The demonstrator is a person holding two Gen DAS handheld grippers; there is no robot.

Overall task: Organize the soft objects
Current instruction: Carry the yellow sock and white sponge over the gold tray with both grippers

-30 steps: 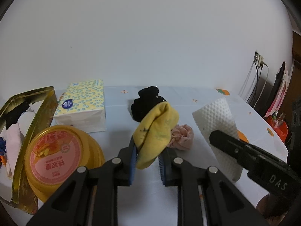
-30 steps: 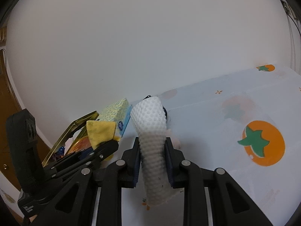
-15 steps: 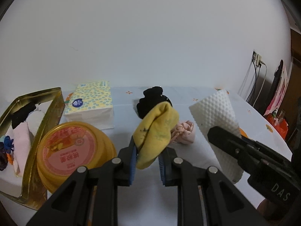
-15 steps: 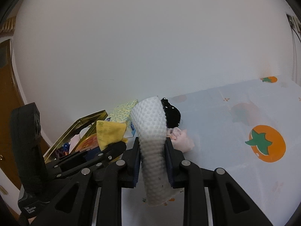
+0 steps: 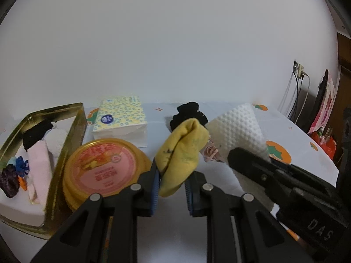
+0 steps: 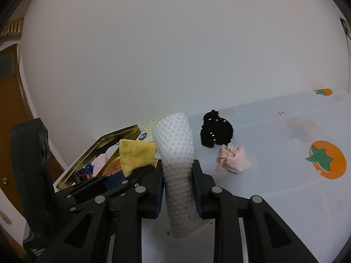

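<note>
With both grippers loaded, the step in hand looks like carrying soft items to the gold tin [image 5: 76,118] at the left of the desk [image 5: 291,135]. Left gripper [image 5: 171,186] has its jaws clamped on a yellow cloth [image 5: 182,153], which sticks up between them; right gripper [image 6: 177,188] has its jaws closed on a white dimpled sponge [image 6: 175,144], held upright and off the desk. To do this well, bring one piece at a time over the open tin, go over the round orange lid [image 5: 103,166] that sits just beside the tin wall, lower well inside the rim before letting go, and keep the two grippers from bumping since they ride close together. Cloth is floppy, so a low release should keep it from draping over the rim. Left wrist view shows the tin's inside: black fabric, a pink folded piece, small blue and dark bits already in it, plus the tissue pack [image 5: 119,118] behind the lid. Right wrist view barely shows the tin but gives a clear look at the black scrunchie [image 6: 216,132] and pink fabric wad [image 6: 233,160] lying on the desk, close together, likely next to collect; in the left view the pink one is mostly hidden.
</note>
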